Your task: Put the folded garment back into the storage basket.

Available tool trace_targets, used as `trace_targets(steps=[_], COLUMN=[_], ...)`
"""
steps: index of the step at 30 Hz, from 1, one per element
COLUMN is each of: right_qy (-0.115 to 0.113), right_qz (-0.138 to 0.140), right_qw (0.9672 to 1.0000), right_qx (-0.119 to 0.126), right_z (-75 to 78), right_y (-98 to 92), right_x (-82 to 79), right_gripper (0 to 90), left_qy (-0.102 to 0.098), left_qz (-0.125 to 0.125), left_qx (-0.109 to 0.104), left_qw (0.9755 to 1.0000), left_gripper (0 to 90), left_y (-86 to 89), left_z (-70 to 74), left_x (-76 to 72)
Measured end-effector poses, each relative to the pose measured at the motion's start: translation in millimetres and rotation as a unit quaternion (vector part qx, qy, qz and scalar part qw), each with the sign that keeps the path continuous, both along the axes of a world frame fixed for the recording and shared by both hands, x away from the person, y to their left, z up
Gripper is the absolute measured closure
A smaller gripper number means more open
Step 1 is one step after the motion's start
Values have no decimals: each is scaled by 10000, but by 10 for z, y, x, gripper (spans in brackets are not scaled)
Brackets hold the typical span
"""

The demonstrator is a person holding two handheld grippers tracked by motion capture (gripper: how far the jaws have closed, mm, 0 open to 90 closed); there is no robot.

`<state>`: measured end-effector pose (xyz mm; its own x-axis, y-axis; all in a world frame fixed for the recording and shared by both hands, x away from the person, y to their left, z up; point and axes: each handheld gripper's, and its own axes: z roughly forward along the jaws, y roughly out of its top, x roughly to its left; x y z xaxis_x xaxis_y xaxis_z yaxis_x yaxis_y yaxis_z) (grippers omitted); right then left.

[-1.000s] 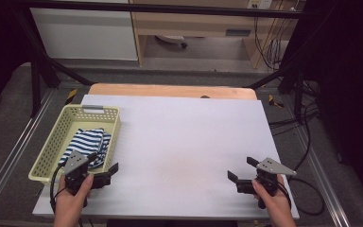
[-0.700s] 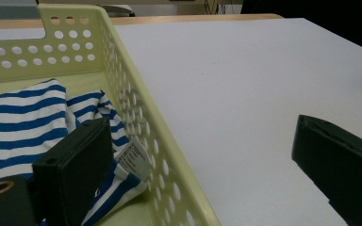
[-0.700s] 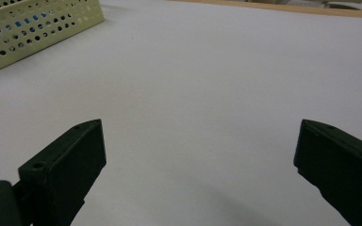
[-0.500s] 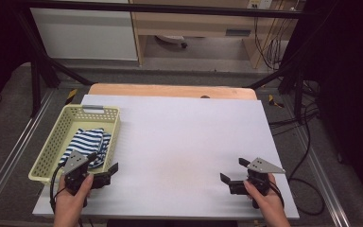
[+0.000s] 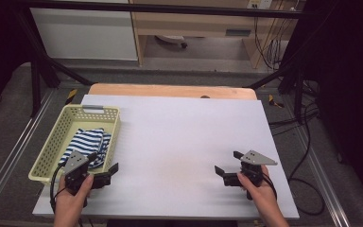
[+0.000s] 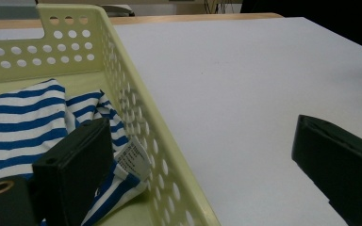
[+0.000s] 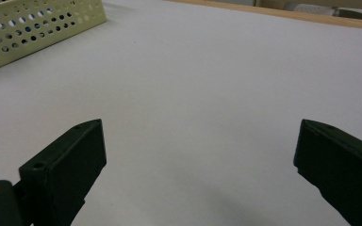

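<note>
- A white table (image 5: 179, 142) carries a pale yellow perforated basket (image 5: 56, 139) at its left side, with a grey handle on the basket's far rim.
- A blue-and-white striped cloth (image 5: 86, 144) lies crumpled inside the basket, toward its near half; in the left gripper view its white label (image 6: 134, 157) shows next to the basket's right wall.
- The left gripper (image 5: 105, 171) is held in the person's left hand (image 5: 71, 201) at the near left of the table, right at the basket's near right corner.
- Its jaws stand wide apart and hold nothing; in the left gripper view they straddle the basket's right wall, one jaw over the striped cloth inside and the other over bare table outside. Whether the inner jaw touches the cloth cannot be told.
- The right gripper (image 5: 227, 166) is held in the person's right hand (image 5: 260, 194) at the near right of the table, well apart from the basket.
- Its jaws are also spread wide and empty, over bare white table, with the grey three-cornered plate on top.
- In the right gripper view the basket's wall (image 7: 37, 23) shows at the far left.
</note>
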<state>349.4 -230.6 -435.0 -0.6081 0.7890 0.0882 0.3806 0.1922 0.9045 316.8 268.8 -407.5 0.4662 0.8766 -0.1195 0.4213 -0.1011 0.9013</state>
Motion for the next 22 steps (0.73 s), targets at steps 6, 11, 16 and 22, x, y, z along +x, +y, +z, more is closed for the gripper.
trace_targets(steps=[6,11,16,22], right_qy=[-26,-9,60,82], right_qz=[-150,-214,-216,-76], right_qw=[9998,9997,9997,9999], right_qx=[-152,-123,23,-13], right_z=[-26,-59,-83,-90], right_y=[14,17,37,51], right_x=[110,173,207,158], right_gripper=[40,42,43,45], left_qy=[-1,-10,-48,-151], left_qz=[8,8,18,-134], left_qx=[21,22,11,160], left_qw=[10000,10000,10000,9997], left_gripper=[61,61,62,67], left_y=[2,-2,-22,-137], left_z=[3,3,20,81], left_x=[1,3,-2,-37])
